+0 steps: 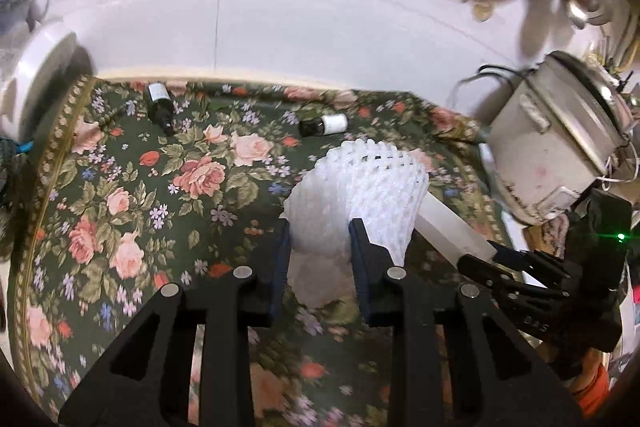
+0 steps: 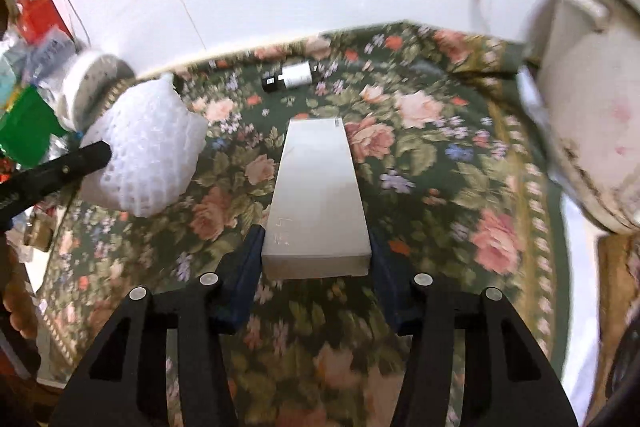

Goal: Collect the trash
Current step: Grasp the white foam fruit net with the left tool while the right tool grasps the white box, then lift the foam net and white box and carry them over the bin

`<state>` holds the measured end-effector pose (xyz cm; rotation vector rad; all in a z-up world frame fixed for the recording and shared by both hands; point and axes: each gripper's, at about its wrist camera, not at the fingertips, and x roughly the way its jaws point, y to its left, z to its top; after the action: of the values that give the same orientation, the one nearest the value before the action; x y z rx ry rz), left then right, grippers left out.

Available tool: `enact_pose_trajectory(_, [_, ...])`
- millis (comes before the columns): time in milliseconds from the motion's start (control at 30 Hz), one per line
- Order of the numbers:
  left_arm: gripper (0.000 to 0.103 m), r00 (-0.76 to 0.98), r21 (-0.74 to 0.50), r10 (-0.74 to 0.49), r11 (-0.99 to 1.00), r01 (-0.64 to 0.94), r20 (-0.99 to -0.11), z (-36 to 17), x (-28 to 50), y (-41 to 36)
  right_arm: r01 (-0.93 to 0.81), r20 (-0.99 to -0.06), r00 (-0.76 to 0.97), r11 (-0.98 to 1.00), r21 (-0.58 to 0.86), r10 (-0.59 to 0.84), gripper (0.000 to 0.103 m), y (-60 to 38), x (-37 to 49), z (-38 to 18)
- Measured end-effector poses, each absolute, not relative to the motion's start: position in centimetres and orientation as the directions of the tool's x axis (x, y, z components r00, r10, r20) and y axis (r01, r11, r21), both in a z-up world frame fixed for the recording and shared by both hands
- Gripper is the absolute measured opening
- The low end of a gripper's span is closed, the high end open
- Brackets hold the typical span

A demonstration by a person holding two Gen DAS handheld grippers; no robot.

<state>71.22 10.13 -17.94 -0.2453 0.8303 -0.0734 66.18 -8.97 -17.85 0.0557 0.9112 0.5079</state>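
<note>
My left claw (image 1: 320, 227) is clamped on a white foam net sleeve (image 1: 360, 187), its pads pressing in on the squashed lower part while the wider mesh end fans out ahead of the fingertips, lifted clear of the flowered cloth (image 1: 132, 187). My right claw (image 2: 316, 247) grips a long white box (image 2: 318, 195) by its near end, one blue pad (image 2: 250, 259) against each side, and the box juts forward above the same cloth. In the left view the box (image 1: 452, 231) runs just beside the foam sleeve, with the right claw (image 1: 496, 259) at its lower end. In the right view the foam sleeve (image 2: 148, 155) hangs off to the left, a black finger (image 2: 60, 167) of my left claw against it.

Two small dark bottles with white labels lie on their sides on the tabletop near the wall: one (image 1: 324, 125) just beyond the sleeve, the other (image 1: 160, 107) further left. A white rice cooker (image 1: 560, 147) stands at the right edge of the tabletop. Behind it all is a white wall (image 1: 240, 7).
</note>
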Motion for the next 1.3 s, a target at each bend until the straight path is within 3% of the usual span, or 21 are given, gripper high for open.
enact_pose_trajectory(400, [0.028, 0.765, -0.278, -0.085, 0.953, -0.125, -0.639, -12.8, 59.6, 6.2, -0.448, -0.635, 0.583, 0.853, 0.269, 0.507, 0.048, -14.0, 57.8, -10.9])
enact_pose_trajectory(700, [0.029, 0.793, -0.247, -0.064, 0.963, -0.111, -0.606, -10.0, 51.8, 6.1, -0.467, -0.565, 0.639, 0.847, 0.254, 0.522, 0.048, -14.7, 49.7, -8.0])
enact_pose_trajectory(1033, [0.029, 0.789, -0.218, -0.112, 0.975, -0.029, -0.604, -10.5, 42.2, 9.3, -0.412, -0.555, 0.676, 0.873, 0.260, 0.484, 0.048, -11.5, 39.5, -8.4])
enact_pose_trajectory(1300, [0.029, 0.749, -0.182, -0.113, 0.983, -0.010, -0.653, -13.8, 34.2, 12.1, -0.386, -0.605, 0.636, 0.877, 0.287, 0.478, 0.048, -8.1, 31.4, -11.6])
